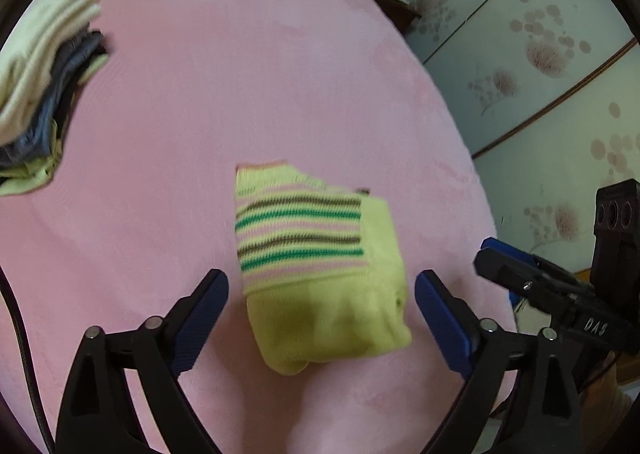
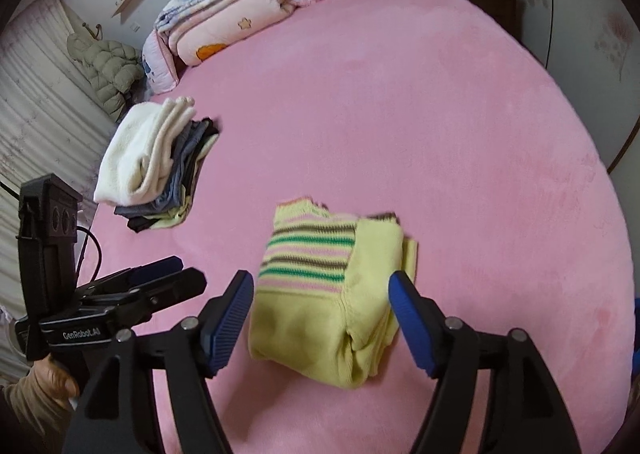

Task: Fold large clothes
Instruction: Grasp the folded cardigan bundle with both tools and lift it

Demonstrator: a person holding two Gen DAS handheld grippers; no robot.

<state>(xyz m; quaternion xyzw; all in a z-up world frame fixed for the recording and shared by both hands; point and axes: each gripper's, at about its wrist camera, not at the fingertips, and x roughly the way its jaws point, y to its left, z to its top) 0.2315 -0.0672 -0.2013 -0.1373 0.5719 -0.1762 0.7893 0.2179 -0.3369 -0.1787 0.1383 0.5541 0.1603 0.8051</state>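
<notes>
Pink bedspread (image 2: 400, 94) bears folded sweater (image 2: 320, 314), clothes stack (image 2: 148, 162).

Yellow-green sweater (image 1: 320, 278), green-brown-pink stripes; pink bedspread (image 1: 240, 74); blue pads (image 2: 230, 322).

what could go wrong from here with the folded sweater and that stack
1. The folded striped sweater looks loosely bundled, with layers gaping at its near right corner; lifting it by one edge might undo the fold.
2. Both the left gripper and right gripper are open and hold nothing, so a regrasp could catch only the top layer.
3. The stack of folded clothes leans, its layers fanned out; adding the sweater may topple it.
</notes>
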